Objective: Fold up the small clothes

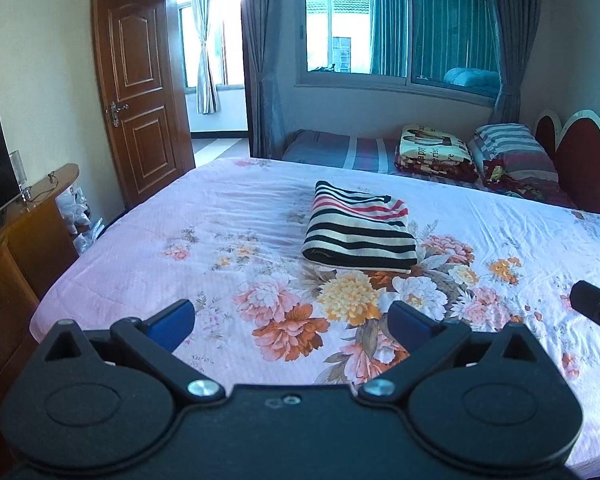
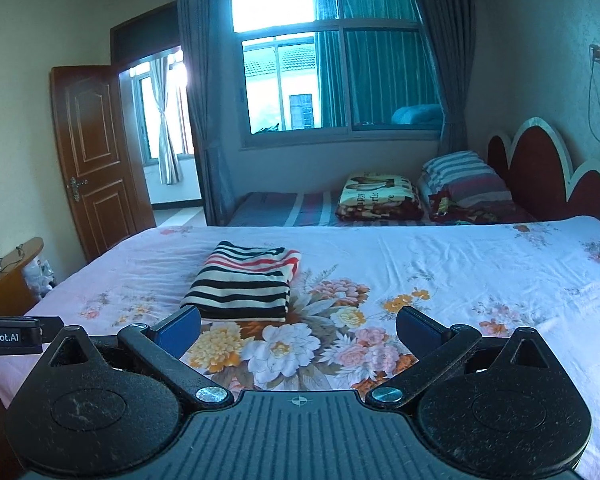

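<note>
A striped garment point(image 1: 360, 232) in black, cream and red lies folded into a neat rectangle on the floral pink bedsheet point(image 1: 180, 248). In the left wrist view my left gripper point(image 1: 290, 316) hangs above the sheet, well short of the garment, open with nothing between its blue pads. My right gripper point(image 2: 298, 326) is open wide and empty too, with the folded garment point(image 2: 244, 286) just beyond its left fingertip. A part of the right gripper point(image 1: 598, 312) shows at the right edge of the left wrist view, and a part of the left gripper point(image 2: 10, 336) at the left edge of the right wrist view.
A second bed point(image 1: 352, 152) with a folded blanket point(image 1: 436, 148) and a striped pillow point(image 1: 508, 144) stands behind, under the window. A wooden cabinet point(image 1: 24, 240) with a dark screen runs along the left. A brown door point(image 1: 140, 96) stands open at the back left.
</note>
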`<move>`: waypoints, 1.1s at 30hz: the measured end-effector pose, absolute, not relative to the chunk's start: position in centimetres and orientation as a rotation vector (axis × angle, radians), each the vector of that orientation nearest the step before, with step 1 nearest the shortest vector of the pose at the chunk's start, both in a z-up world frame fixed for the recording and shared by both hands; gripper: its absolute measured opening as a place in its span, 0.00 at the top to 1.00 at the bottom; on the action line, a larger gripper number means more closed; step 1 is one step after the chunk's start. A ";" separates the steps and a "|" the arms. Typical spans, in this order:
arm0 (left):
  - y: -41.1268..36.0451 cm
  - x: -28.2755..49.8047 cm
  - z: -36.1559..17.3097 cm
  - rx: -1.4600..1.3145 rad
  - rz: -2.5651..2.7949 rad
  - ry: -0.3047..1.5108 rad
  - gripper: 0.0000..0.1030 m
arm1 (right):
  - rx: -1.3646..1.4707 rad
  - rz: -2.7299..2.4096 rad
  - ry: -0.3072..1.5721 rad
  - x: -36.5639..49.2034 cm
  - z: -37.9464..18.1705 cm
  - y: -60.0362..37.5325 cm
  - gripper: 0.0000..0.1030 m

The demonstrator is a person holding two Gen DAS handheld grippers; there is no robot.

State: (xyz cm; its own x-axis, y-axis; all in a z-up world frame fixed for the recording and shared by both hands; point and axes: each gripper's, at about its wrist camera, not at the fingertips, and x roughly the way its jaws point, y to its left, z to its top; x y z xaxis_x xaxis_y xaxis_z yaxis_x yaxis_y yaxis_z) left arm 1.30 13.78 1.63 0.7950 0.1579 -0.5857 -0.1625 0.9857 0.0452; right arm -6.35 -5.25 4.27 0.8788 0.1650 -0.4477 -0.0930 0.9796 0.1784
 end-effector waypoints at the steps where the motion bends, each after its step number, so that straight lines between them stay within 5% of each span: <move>1: 13.7 1.3 1.6 -0.002 0.173 0.626 0.00 | 0.156 0.136 0.480 -6.3 4.3 -5.2 0.00; 33: 14.3 1.5 2.0 0.005 0.169 0.618 0.00 | 0.156 0.100 0.491 -5.8 3.8 -4.8 0.00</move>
